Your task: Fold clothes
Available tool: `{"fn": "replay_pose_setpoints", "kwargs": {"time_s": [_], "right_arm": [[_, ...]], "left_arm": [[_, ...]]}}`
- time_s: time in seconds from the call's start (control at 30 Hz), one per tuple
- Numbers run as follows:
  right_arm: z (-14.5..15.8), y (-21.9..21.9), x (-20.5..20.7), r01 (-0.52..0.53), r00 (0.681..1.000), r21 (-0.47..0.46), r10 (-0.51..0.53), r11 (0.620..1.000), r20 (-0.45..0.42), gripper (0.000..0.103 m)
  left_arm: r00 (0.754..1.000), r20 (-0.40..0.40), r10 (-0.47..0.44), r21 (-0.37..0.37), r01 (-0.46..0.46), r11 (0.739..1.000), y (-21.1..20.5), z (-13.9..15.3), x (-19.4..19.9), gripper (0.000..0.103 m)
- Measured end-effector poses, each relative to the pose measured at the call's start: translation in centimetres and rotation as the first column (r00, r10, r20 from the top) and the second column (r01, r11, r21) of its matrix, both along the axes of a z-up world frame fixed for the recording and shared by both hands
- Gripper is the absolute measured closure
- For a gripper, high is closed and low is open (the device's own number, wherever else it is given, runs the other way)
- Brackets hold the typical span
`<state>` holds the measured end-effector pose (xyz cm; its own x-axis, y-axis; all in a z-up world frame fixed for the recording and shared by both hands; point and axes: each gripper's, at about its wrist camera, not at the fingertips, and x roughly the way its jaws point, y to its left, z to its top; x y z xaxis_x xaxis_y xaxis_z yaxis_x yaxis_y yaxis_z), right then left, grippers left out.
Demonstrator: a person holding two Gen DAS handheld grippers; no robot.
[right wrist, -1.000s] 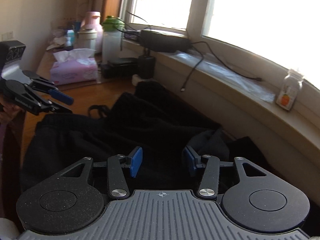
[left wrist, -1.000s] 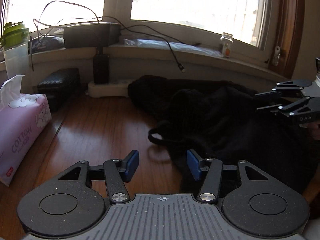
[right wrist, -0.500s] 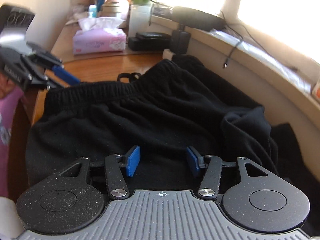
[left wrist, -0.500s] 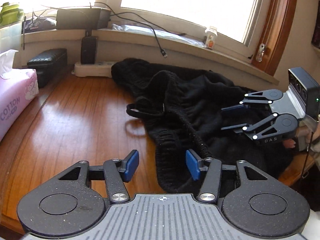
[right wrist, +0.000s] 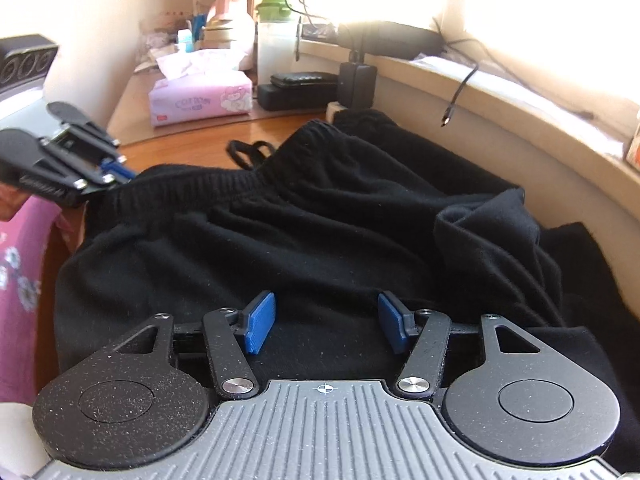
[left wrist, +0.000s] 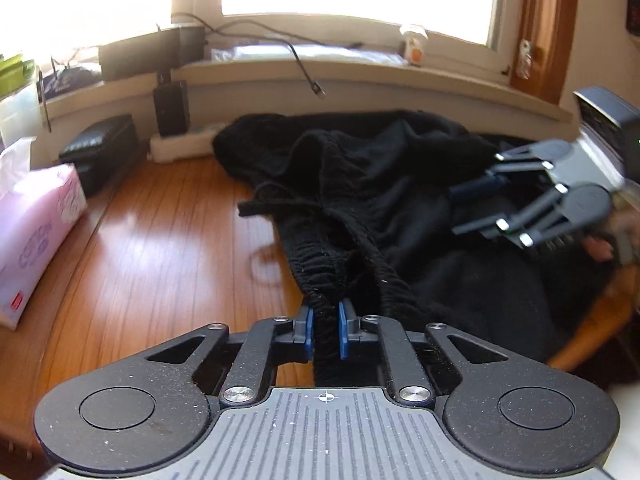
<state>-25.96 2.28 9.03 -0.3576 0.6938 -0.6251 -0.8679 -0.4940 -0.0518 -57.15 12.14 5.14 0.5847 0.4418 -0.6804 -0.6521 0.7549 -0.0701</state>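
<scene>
Black trousers (left wrist: 400, 184) lie crumpled on the wooden table (left wrist: 160, 240), with the elastic waistband (left wrist: 320, 268) toward me and a drawstring loop (left wrist: 260, 204) on the bare wood. My left gripper (left wrist: 325, 320) is closing, and its blue pads press on a bunched stretch of the waistband. In the right wrist view it sits at the left edge (right wrist: 120, 170), at the corner of the trousers (right wrist: 320, 220). My right gripper (right wrist: 326, 316) hovers low over the trouser fabric, jaws opening, nothing between the pads. It also shows on the right (left wrist: 454, 211).
A pink tissue pack (left wrist: 32, 224) stands at the table's left. A black case (left wrist: 100, 148), a white power strip (left wrist: 180, 146) and an adapter line the wall. A cable end (left wrist: 316, 88) dangles from the sill. A green-lidded bottle (right wrist: 276, 40) stands further back.
My left gripper closed from wide open onto the waistband after sliding up to it. The right gripper sank toward the cloth and its jaws spread a little.
</scene>
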Motion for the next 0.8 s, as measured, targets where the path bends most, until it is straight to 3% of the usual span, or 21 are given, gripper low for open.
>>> {"fn": "replay_pose_setpoints", "kwargs": {"time_s": [0.13, 0.23, 0.6, 0.8], "right_arm": [[0.1, -1.4, -1.2, -0.07, 0.998, -0.001, 0.07, 0.998, -0.002, 0.046], [0.2, -1.9, -1.9, -0.094, 0.996, -0.001, 0.094, 0.996, -0.011, 0.046], [0.6, -2.7, 0.3, -0.035, 0.999, 0.075, 0.034, 0.997, 0.013, 0.04], [0.1, -2.7, 1.0, -0.015, 1.0, 0.088, 0.013, 0.996, 0.018, 0.041]], "left_arm": [[0.999, -0.001, 0.036, -0.094, -0.036, 0.995, 0.5, -0.1, -3.7, 0.092], [0.999, 0.004, 0.042, -0.107, -0.041, 0.993, 0.8, 0.3, -4.4, 0.091], [0.997, 0.035, 0.074, -0.005, -0.074, 0.997, 1.8, 3.9, -4.5, 0.065], [0.996, 0.04, 0.081, 0.002, -0.082, 0.997, 2.8, 3.4, -3.2, 0.066]]}}
